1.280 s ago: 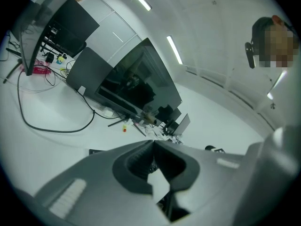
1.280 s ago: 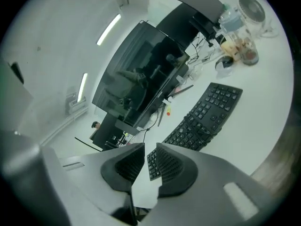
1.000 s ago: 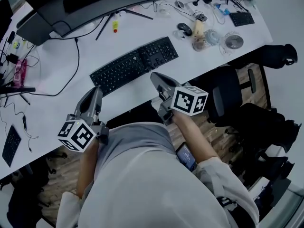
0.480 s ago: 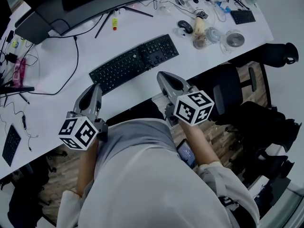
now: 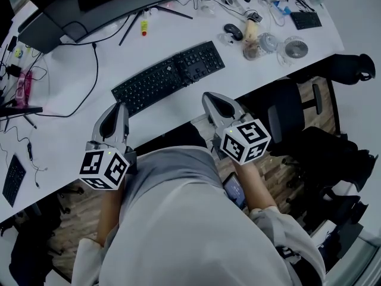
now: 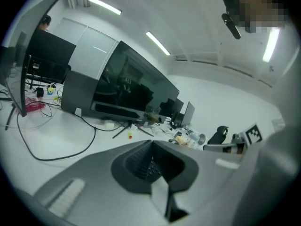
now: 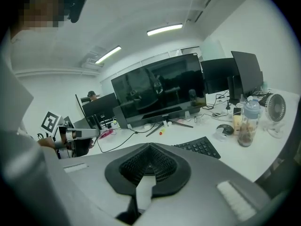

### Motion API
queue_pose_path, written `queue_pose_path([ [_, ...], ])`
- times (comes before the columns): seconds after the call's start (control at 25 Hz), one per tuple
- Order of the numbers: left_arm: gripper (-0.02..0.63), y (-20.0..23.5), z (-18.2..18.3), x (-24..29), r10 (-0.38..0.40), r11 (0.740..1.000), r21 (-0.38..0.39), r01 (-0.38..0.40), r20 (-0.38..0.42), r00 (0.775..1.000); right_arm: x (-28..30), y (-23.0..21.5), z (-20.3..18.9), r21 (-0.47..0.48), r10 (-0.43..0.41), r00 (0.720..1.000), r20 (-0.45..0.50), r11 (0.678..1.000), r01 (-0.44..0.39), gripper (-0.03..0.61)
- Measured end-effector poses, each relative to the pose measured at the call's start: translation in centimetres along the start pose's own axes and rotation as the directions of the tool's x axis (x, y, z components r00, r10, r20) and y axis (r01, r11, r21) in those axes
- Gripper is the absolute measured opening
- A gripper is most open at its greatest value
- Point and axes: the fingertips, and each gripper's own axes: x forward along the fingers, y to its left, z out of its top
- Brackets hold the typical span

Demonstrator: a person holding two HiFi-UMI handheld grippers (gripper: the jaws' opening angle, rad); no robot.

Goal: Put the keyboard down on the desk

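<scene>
Now left gripper (image 5: 115, 109), right gripper (image 5: 213, 98) closed, empty; keyboard (image 5: 169, 76) on desk (image 5: 77, 130) near part-filled bottle (image 7: 248, 126).

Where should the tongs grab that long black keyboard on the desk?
Probably at its two short ends. The keyboard is long, thin and lies flat on the desk, so a middle grip might tip it. Slide the left tongs in low from its left end, the right tongs from its right. Both are shut, so open them first.

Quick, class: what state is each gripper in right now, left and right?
Left gripper: closed, holding nothing.
Right gripper: closed, holding nothing; the keyboard lies on the desk, apart from both.
</scene>
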Motion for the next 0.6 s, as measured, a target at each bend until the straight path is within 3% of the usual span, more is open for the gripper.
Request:
queue_pose_path([
  [0.24,0.0,1.1,-1.3,0.1,0.073,0.997,-0.006,-0.073,-0.064,0.995,0.1,-0.4,-0.7,-0.052,-0.056,0.998,-0.038,0.997,0.054,0.002],
  [0.6,0.0,1.1,-1.6,0.0,0.084,0.996,0.011,-0.084,-0.081,0.993,0.3,0.3,-1.2,-0.064,-0.058,0.997,-0.055,0.996,0.055,0.0],
])
